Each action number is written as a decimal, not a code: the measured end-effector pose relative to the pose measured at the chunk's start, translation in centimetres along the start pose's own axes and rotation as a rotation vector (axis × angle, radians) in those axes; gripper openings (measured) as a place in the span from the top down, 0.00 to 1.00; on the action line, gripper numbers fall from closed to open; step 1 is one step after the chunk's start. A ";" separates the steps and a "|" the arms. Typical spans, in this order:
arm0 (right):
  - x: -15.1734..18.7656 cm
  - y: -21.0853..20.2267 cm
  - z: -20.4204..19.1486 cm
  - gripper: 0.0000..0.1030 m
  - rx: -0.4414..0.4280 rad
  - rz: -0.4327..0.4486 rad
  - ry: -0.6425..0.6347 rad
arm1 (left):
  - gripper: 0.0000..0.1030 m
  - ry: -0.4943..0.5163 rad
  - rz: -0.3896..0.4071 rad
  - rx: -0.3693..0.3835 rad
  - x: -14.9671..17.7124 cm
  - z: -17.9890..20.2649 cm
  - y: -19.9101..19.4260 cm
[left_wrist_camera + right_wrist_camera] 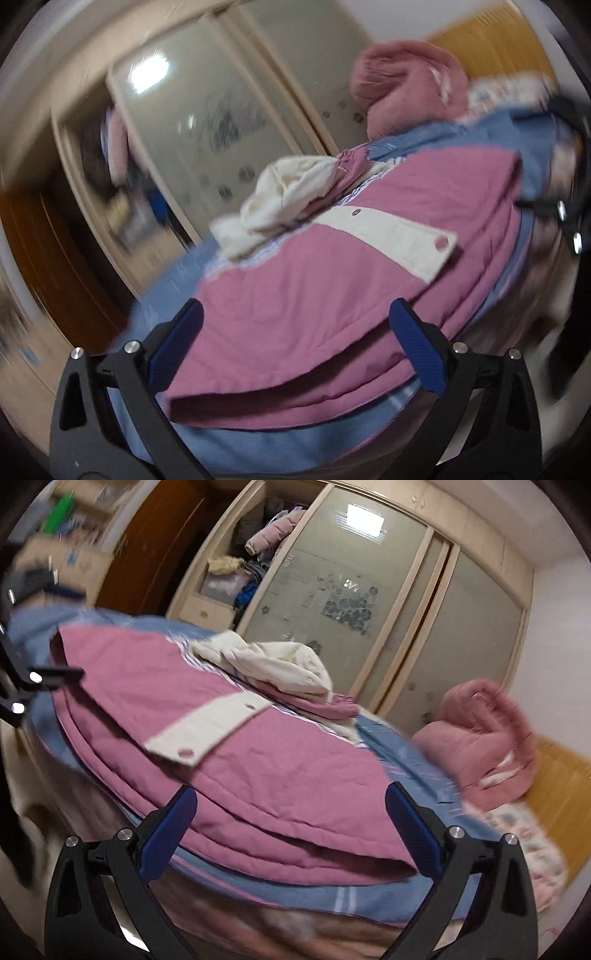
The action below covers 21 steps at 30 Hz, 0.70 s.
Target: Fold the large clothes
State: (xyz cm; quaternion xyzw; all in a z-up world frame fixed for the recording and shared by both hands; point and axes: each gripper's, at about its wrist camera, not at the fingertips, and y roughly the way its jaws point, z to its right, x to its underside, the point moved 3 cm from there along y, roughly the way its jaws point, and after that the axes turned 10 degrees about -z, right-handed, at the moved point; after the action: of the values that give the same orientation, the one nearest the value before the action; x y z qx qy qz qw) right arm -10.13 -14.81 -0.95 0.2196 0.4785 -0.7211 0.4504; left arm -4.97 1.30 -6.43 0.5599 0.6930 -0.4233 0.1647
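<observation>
A large pink quilted jacket [314, 295] with a cream snap placket [399, 240] lies folded in flat layers on a blue bedsheet [236, 446]. Its cream hood [284, 199] is bunched at the far end. My left gripper [295, 347] is open above the jacket's near folded edge, blue pads on either side, nothing held. In the right wrist view the same jacket [258, 775] and hood [280, 664] lie ahead, and my right gripper [291, 830] is open above the near edge. Each gripper shows in the other's view, the right gripper [569, 221] at one side, the left gripper [22, 686] opposite.
A fluffy pink hooded coat [480, 746] lies bundled on the bed near the wooden headboard [565, 794]. A wardrobe with frosted sliding doors [369, 609] stands beyond, one section open with stacked clothes [258, 554]. A brown door [147, 542] is beside it.
</observation>
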 end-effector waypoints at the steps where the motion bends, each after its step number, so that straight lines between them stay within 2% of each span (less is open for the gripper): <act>1: 0.5 1.1 -0.1 0.01 0.031 -0.048 -0.024 | 0.02 0.034 -0.009 -0.024 0.0 0.6 0.2; 4: 1.9 4.3 -0.9 0.01 0.142 -0.170 -0.130 | 0.02 0.133 -0.071 -0.082 0.4 2.3 1.5; 6: 2.8 5.1 -1.6 0.01 0.189 -0.195 -0.199 | 0.02 0.165 -0.098 -0.102 0.7 2.8 2.0; 10: 5.0 6.3 -2.5 0.01 0.299 -0.223 -0.339 | 0.02 0.163 -0.124 -0.093 0.7 2.8 2.7; 16: 6.7 6.9 -2.2 0.01 0.404 -0.131 -0.450 | 0.02 0.192 -0.169 -0.074 1.5 3.3 4.0; 21: 6.1 6.5 -1.7 0.01 0.481 -0.063 -0.437 | 0.02 0.228 -0.162 -0.060 2.0 4.2 3.9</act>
State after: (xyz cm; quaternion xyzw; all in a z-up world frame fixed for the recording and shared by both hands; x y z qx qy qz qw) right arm -7.70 -16.89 -9.44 0.1448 0.1929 -0.8572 0.4549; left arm -3.06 -0.60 -11.88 0.5416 0.7624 -0.3477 0.0670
